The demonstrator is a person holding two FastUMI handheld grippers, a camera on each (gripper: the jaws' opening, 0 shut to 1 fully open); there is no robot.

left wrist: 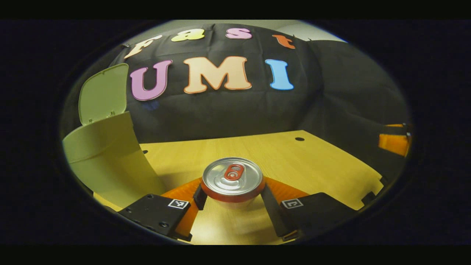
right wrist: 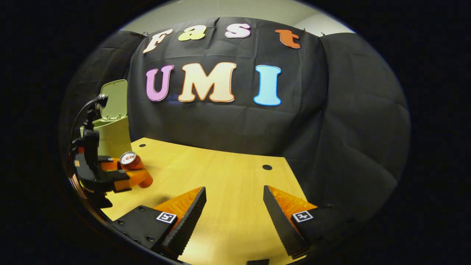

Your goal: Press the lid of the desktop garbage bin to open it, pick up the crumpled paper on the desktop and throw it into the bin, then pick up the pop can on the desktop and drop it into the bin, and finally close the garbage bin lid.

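Two fingers of our left gripper [left wrist: 232, 197] pinch the pop can [left wrist: 233, 179] from either side, and in the right gripper view it looks lifted off the wooden desktop [right wrist: 228, 191], though we can't be sure. We judge this to be the can step: the garbage bin [left wrist: 106, 158] stands to the left with its lid [left wrist: 103, 92] swung up, and no crumpled paper lies on the desk. Our right gripper [right wrist: 234, 206] hangs spread and empty above the board. Next we need to carry the can over the bin's open mouth, release, then close the lid.
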